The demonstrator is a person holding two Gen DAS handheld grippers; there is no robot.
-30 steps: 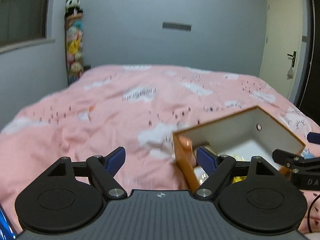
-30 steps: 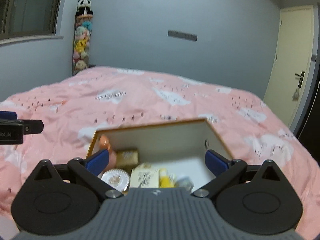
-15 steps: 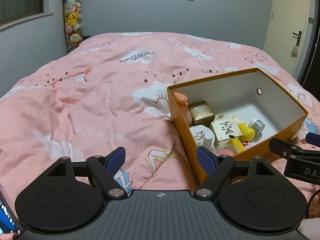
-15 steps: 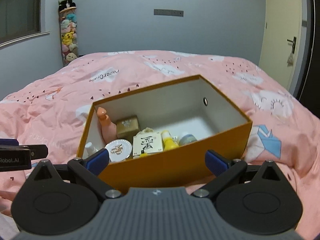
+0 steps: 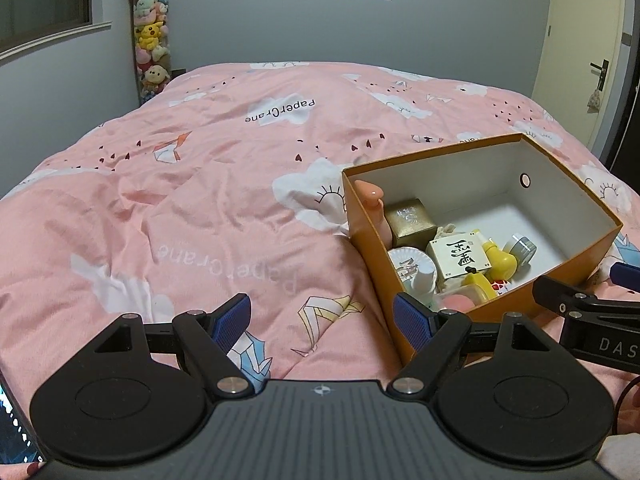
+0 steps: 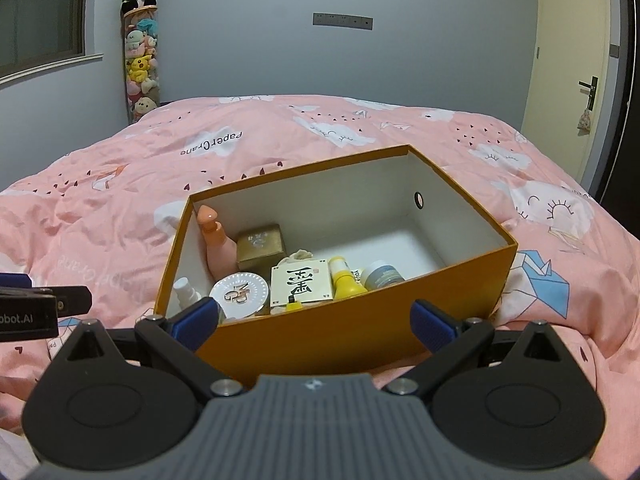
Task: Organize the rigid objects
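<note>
Above orange box [image 6: 340, 344], right gripper [image 6: 316, 316] spread, empty; descend straight over gold cube [image 6: 261, 249], clearing peach bottle [image 6: 216, 240].

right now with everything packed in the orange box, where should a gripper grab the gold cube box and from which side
Take the gold cube box from above, closing on its left and right faces near the top edge. It sits flat-topped, high in the orange box, but the peach bottle crowds its left face and the white character card leans in front, so a sideways approach looks blocked. The right gripper seems better lined up.
</note>
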